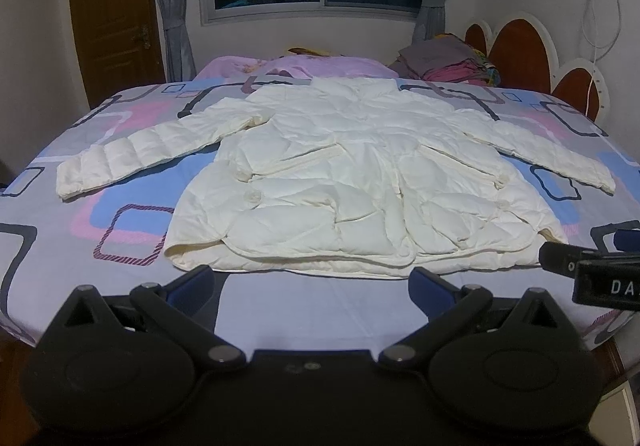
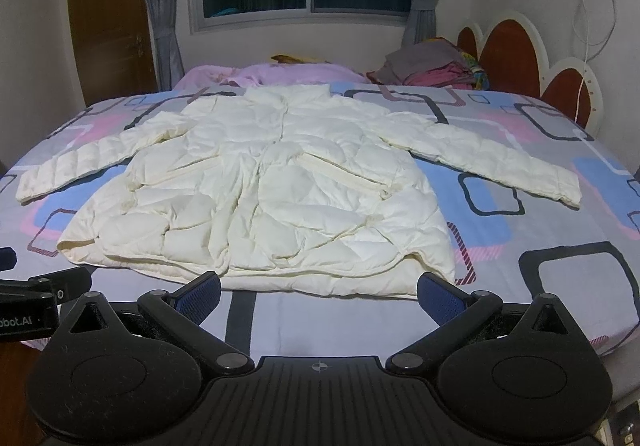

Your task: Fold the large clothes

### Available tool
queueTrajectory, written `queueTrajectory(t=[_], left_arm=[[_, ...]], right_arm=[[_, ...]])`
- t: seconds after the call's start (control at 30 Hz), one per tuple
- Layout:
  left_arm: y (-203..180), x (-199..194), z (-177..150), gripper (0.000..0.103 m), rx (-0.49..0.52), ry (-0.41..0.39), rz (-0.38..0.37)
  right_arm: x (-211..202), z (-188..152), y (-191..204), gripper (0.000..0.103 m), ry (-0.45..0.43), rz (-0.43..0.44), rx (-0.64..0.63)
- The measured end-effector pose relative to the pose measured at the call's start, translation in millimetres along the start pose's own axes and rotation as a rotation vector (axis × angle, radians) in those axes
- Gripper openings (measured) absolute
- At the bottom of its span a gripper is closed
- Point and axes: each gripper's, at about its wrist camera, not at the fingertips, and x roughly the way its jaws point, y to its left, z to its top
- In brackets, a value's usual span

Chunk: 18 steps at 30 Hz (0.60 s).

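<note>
A white puffer jacket [image 1: 340, 182] lies flat and face up on the bed, both sleeves spread outward, hem toward me. It also shows in the right wrist view [image 2: 264, 198]. My left gripper [image 1: 314, 282] is open and empty, just short of the hem, above the sheet. My right gripper [image 2: 320, 290] is open and empty, also just short of the hem. The right gripper's body shows at the right edge of the left wrist view [image 1: 592, 270]; the left gripper's body shows at the left edge of the right wrist view [image 2: 28, 298].
The bed sheet [image 1: 60, 246] is grey with blue and pink squares. A pink blanket [image 1: 288, 66] and a pile of folded clothes [image 1: 444, 58] lie at the far side. A brown headboard [image 1: 520, 54] stands at right. A window, curtains and a wooden door [image 1: 112, 6] are behind.
</note>
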Motion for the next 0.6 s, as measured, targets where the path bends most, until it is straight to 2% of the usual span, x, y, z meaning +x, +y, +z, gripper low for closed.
queueTrajectory(t=[0.6], left_arm=[[0.9,-2.8,-0.5,0.103,-0.001,-0.001,0.003]], right_arm=[[1.3,0.6,1.5,0.103,0.001,-0.002,-0.003]])
